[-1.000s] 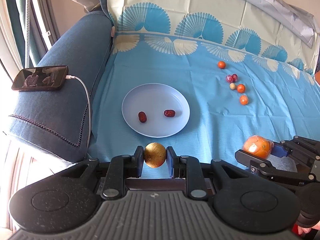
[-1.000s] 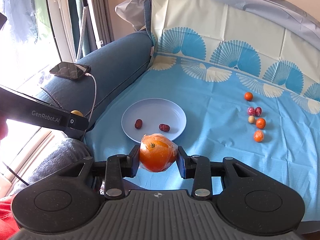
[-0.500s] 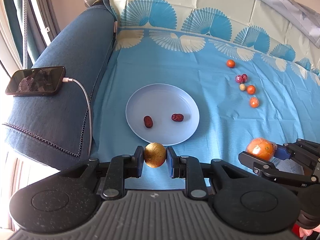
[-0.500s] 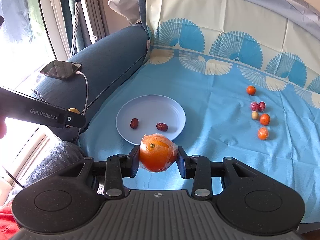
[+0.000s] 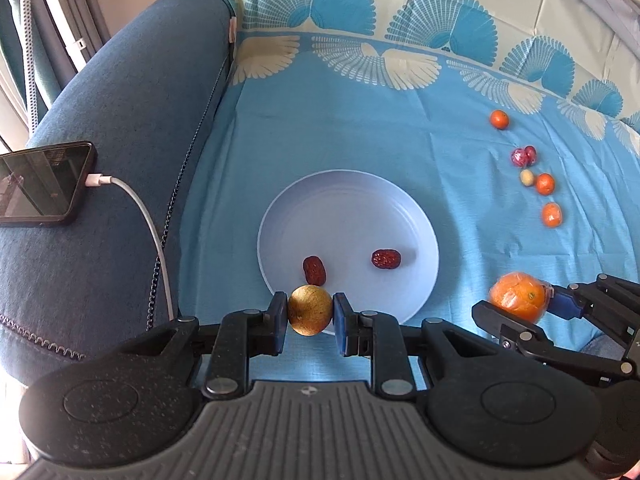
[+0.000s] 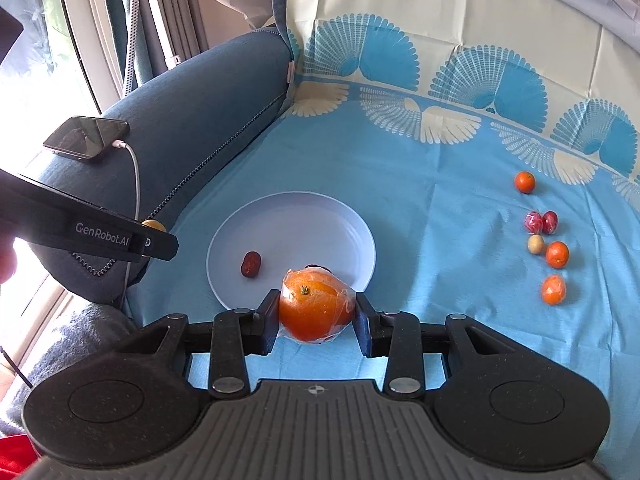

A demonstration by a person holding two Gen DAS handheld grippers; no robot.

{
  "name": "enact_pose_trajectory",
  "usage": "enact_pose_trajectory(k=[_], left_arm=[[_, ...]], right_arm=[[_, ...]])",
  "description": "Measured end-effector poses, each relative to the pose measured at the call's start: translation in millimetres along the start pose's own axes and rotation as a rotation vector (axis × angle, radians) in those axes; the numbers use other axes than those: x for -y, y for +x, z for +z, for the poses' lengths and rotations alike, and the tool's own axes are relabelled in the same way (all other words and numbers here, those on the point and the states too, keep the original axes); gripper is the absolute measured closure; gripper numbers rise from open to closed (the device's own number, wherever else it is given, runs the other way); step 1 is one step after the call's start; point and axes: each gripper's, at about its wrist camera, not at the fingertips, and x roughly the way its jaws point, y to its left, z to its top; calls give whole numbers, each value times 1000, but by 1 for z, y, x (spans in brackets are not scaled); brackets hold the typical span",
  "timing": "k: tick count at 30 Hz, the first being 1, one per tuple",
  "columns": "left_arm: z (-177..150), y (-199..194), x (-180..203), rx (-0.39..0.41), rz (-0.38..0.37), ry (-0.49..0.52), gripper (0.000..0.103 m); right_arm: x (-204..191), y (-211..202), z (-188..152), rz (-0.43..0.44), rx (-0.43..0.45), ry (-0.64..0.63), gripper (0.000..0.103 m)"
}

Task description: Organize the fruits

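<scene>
My left gripper [image 5: 310, 317] is shut on a small round golden-brown fruit [image 5: 309, 310], held over the near rim of the white plate [image 5: 352, 200]. Two red dates [image 5: 314, 270] [image 5: 386, 259] lie on the plate. My right gripper [image 6: 316, 316] is shut on a plastic-wrapped orange [image 6: 314, 304] at the plate's [image 6: 320, 216] near right edge. It also shows in the left wrist view [image 5: 518, 295]. One date [image 6: 251, 263] is plain in the right wrist view; the other is mostly hidden behind the orange.
Small oranges [image 5: 499, 119] [image 5: 545, 183] [image 5: 552, 214], red wrapped fruits [image 5: 523, 156] and a pale round fruit [image 5: 526, 177] lie on the blue cloth at the right. A phone [image 5: 40, 184] with a white cable [image 5: 148, 232] rests on the sofa arm at the left.
Both grippers have moved forward toward the plate with their fruits still held. The plate now sits closer to both sets of fingertips.
</scene>
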Motion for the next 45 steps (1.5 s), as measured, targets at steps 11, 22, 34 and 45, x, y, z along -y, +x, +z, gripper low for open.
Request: enact_pose_trajectory(k=[11, 22, 34, 45], left_arm=[[36, 84, -1, -42, -4, 24, 77], [41, 119, 5, -38, 22, 55, 10], [-23, 20, -2, -22, 86, 15, 0], [-75, -59, -3, 54, 67, -50, 0]], right_arm=[[10, 89, 19, -2, -69, -59, 63], [17, 134, 16, 11, -134, -89, 50], [13, 17, -3, 43, -121, -1, 6], [-10, -64, -36, 3, -19, 17, 4]])
